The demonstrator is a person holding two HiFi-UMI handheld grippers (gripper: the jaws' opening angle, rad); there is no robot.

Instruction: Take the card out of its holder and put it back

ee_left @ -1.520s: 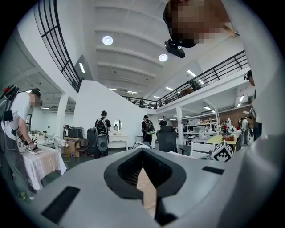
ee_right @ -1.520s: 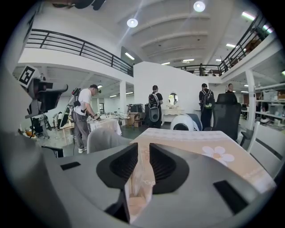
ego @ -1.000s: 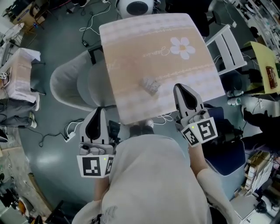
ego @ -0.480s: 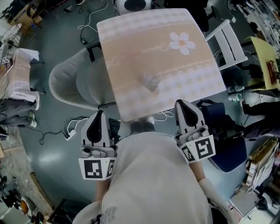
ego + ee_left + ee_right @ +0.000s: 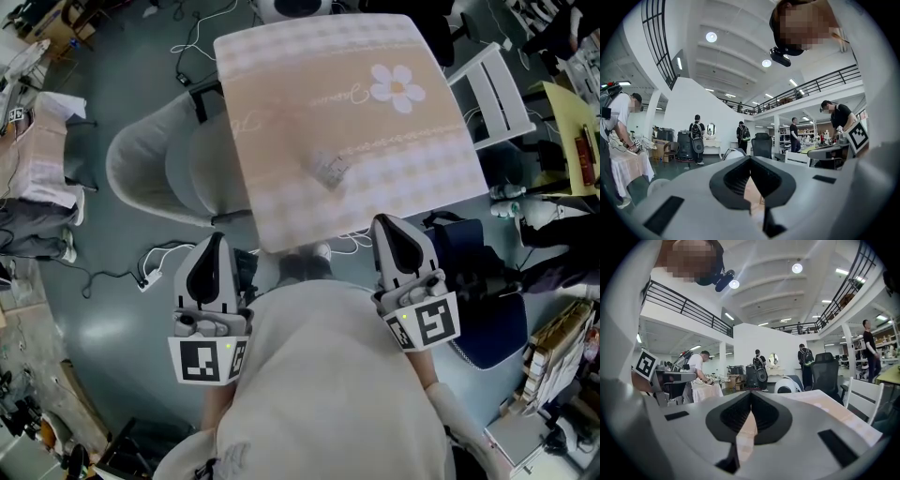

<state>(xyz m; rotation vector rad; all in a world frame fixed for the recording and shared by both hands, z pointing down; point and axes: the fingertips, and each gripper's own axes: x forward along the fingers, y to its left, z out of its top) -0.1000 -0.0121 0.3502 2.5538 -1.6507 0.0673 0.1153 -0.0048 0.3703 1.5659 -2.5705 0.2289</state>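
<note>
The card holder (image 5: 325, 171) is a small pale, see-through thing lying near the middle of the table (image 5: 281, 112), which wears a beige checked cloth with a white flower. I cannot make out the card itself. My left gripper (image 5: 214, 242) hangs off the table's near left corner, close to my body, shut and empty. Just off the near right edge, my right gripper (image 5: 386, 223) is also shut with nothing in it. Both stand well short of the holder. In the left gripper view (image 5: 751, 158) and the right gripper view (image 5: 751, 392) the jaws meet at their tips.
A grey tub chair (image 5: 155, 173) stands left of the table and a white slatted chair (image 5: 492, 94) to its right. Cables and a power strip (image 5: 150, 275) lie on the floor by my left side. A dark blue seat (image 5: 483, 323) is by my right. Several people stand far off in the hall.
My right gripper has drawn back from over the table's near edge toward my body. The left gripper has barely moved.
</note>
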